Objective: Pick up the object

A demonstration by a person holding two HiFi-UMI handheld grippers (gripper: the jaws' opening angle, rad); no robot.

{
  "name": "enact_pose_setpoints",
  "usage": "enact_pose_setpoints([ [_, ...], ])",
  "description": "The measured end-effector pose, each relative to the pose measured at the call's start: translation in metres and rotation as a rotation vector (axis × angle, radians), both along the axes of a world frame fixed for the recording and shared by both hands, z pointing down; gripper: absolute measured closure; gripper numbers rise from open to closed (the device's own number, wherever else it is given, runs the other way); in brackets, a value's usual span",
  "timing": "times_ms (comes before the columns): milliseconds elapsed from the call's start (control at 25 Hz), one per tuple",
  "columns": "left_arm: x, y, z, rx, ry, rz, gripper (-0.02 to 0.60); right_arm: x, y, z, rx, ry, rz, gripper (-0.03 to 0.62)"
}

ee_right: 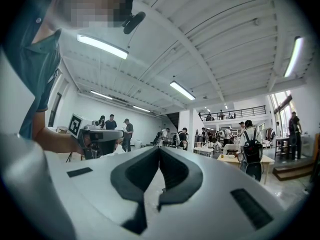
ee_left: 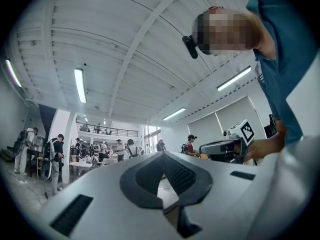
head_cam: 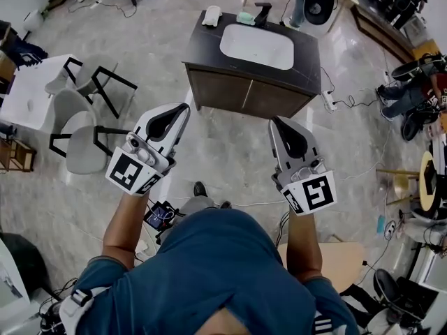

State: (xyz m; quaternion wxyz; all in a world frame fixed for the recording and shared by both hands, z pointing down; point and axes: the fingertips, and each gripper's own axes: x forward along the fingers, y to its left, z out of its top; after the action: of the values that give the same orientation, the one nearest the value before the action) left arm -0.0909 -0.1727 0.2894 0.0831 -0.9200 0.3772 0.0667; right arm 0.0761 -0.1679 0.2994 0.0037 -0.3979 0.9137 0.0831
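A dark cabinet [head_cam: 244, 93] with a white sink basin [head_cam: 256, 46] stands ahead of me on the floor. On its top lie a white folded item [head_cam: 211, 15] and a small green item [head_cam: 244, 18], beside a black faucet [head_cam: 262, 12]. My left gripper [head_cam: 183, 108] and right gripper [head_cam: 275, 121] are held side by side in the air short of the cabinet. Both are shut with nothing between the jaws. The two gripper views tilt up at the ceiling, each showing its own closed jaws, the left gripper [ee_left: 161, 156] and the right gripper [ee_right: 159, 149].
Grey chairs [head_cam: 78, 128] and a white table [head_cam: 31, 93] stand at the left. A power strip with cables [head_cam: 330, 102] lies right of the cabinet, and more clutter lines the right edge. Several people [ee_left: 56, 156] stand about the hall.
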Motion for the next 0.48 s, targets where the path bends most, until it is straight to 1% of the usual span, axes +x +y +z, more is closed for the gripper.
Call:
enact_pose_setpoints([
  [200,-0.021,-0.035,-0.003,0.000,0.002,0.025,0.577,-0.019,-0.030,-0.004,0.005,0.000,0.029,0.579],
  [480,-0.048,-0.071,-0.002,0.006,0.003,0.070,0.577,-0.049,-0.059,-0.005,0.019,0.004,0.070,0.580],
])
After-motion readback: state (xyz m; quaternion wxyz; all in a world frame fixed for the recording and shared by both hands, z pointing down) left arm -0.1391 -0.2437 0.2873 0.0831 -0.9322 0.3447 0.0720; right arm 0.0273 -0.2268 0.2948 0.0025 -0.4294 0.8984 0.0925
